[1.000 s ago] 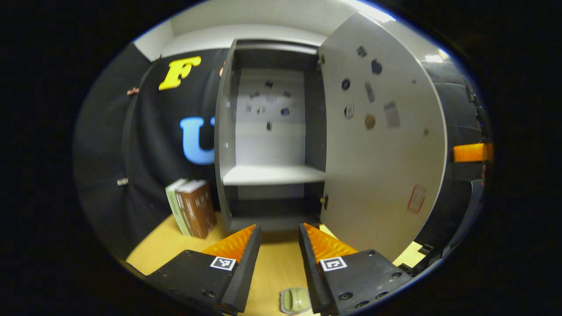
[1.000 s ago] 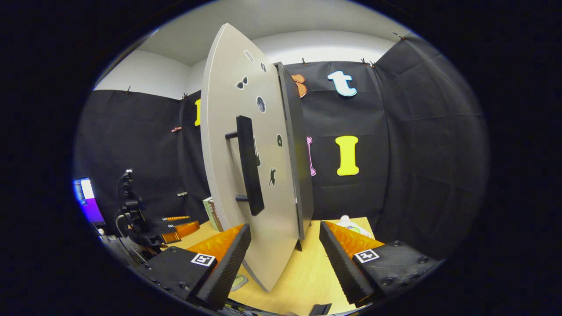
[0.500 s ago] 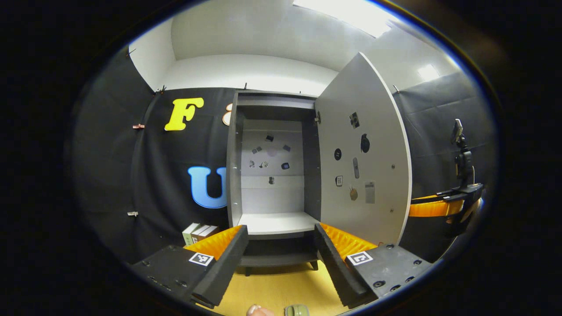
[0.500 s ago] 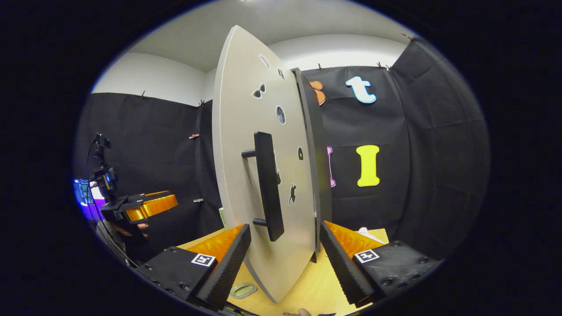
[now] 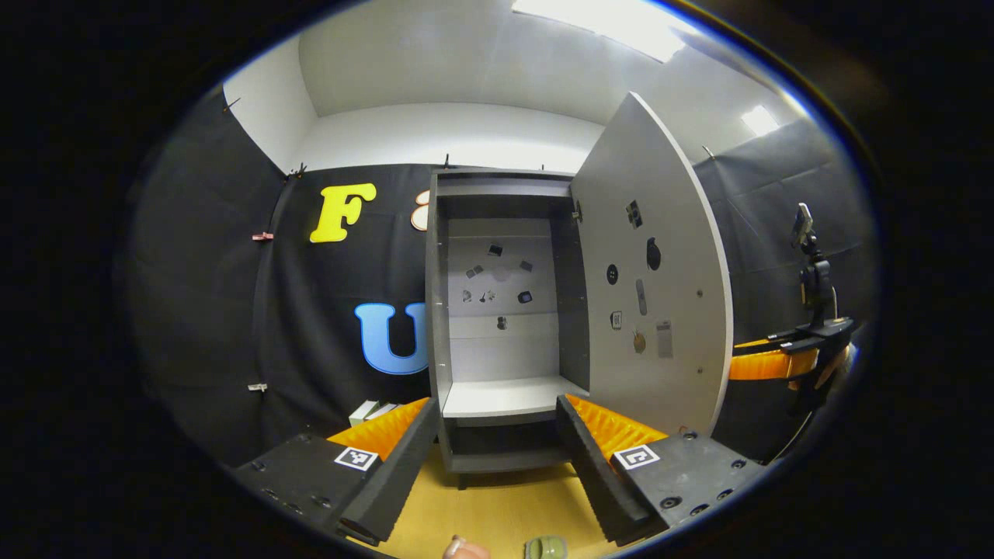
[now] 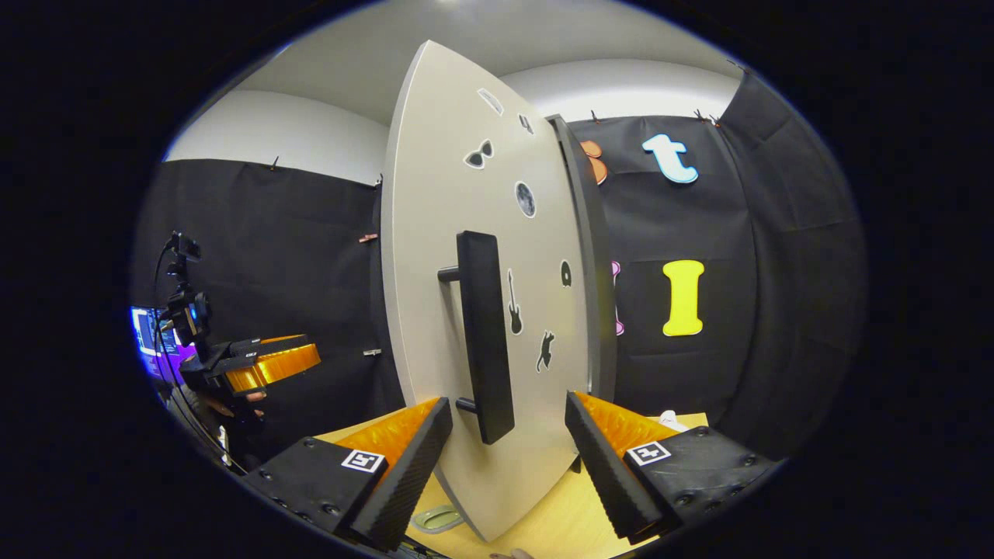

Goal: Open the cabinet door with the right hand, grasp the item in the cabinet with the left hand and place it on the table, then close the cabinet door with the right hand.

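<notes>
Door (image 6: 458, 326) stands open at centre frame, its upright handle (image 6: 485, 334) dead ahead of the open, empty right gripper (image 6: 509, 458), while the left gripper (image 5: 489, 458), also open, faces the cabinet (image 5: 505, 310); what looks like the item (image 5: 545, 547) lies at bottom centre.

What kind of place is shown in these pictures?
Probably a recording booth for practice tasks, not a real home: black cloth walls surround a small grey cabinet with its door open, standing on a wooden table, and a camera on a stand is nearby.
</notes>
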A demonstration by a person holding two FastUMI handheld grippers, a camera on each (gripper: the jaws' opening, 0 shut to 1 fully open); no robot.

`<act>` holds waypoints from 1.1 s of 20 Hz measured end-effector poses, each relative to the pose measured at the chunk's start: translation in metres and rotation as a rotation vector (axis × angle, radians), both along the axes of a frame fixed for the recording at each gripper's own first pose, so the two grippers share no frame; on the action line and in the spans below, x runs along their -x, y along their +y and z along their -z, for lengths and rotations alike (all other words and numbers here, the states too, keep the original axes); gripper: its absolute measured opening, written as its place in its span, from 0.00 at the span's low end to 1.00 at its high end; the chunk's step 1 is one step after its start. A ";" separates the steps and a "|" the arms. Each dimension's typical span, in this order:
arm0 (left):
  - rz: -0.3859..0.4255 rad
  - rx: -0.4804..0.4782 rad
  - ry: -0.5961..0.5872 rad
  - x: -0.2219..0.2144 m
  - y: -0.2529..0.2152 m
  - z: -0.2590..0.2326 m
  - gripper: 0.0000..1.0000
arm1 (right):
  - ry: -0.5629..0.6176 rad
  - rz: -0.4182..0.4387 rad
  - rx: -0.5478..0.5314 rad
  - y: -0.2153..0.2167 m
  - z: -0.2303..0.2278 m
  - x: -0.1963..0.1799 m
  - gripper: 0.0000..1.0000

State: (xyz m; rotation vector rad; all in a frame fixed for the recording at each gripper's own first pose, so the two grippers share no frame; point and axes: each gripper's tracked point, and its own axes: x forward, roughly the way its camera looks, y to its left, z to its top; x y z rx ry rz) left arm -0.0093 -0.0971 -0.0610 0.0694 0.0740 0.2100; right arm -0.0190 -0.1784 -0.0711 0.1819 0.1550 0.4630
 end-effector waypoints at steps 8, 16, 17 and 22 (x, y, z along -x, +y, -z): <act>0.201 0.039 0.017 -0.011 0.064 0.010 0.96 | -0.020 0.076 -0.012 0.125 0.010 -0.040 0.97; 0.251 0.096 0.049 -0.025 0.112 0.026 0.95 | -0.032 0.253 0.016 0.167 0.011 -0.050 0.97; 0.242 0.100 0.052 -0.029 0.114 0.028 0.96 | -0.020 0.318 0.047 0.153 0.013 -0.047 0.97; 0.198 0.076 0.064 -0.051 0.108 0.038 0.96 | -0.032 0.546 0.153 0.096 0.001 -0.053 0.98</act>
